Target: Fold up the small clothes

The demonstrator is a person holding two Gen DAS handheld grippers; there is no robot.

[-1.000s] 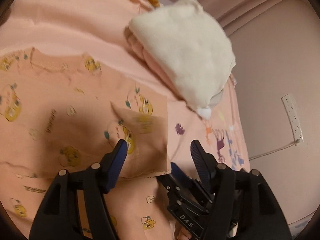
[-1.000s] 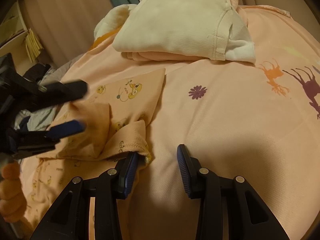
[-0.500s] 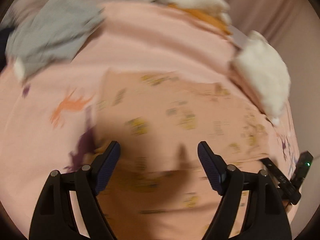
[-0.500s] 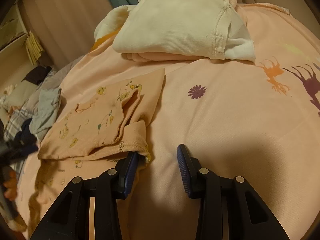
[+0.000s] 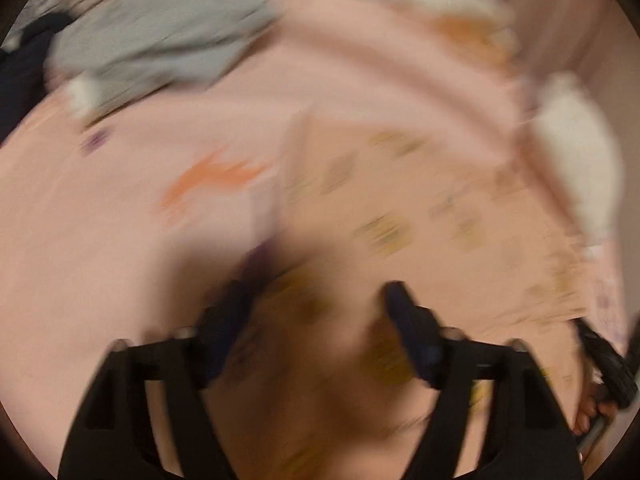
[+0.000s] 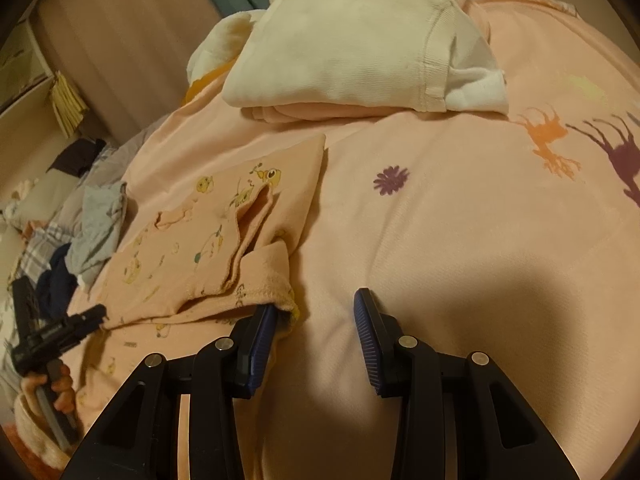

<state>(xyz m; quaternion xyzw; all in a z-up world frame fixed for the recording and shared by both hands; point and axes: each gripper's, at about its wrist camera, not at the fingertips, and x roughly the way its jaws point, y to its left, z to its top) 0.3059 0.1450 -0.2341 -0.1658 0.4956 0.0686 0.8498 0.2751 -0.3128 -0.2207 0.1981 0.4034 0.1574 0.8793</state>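
Note:
A small peach garment (image 6: 192, 248) with yellow cartoon prints lies flat on the pink bed sheet (image 6: 480, 240), one sleeve (image 6: 252, 224) folded over its body. My right gripper (image 6: 314, 340) hovers open at the garment's near right corner, its left finger beside the folded cuff and only sheet between the pads. The left wrist view is blurred. There my left gripper (image 5: 318, 312) is open, low over the garment (image 5: 400, 208), with nothing held. In the right wrist view the left gripper (image 6: 96, 316), carried by a hand (image 6: 52, 388), sits at the garment's left edge.
A folded stack with a cream top (image 6: 352, 40) stands beyond the garment, also seen as the white stack (image 5: 572, 160). Loose grey and dark clothes (image 6: 100, 224) are piled at the left, the grey one (image 5: 160, 28) at the top of the left wrist view.
My left gripper let go of the sleeve, which now lies folded on the garment, and swung away to the garment's left edge, tilting down. The right gripper stayed put.

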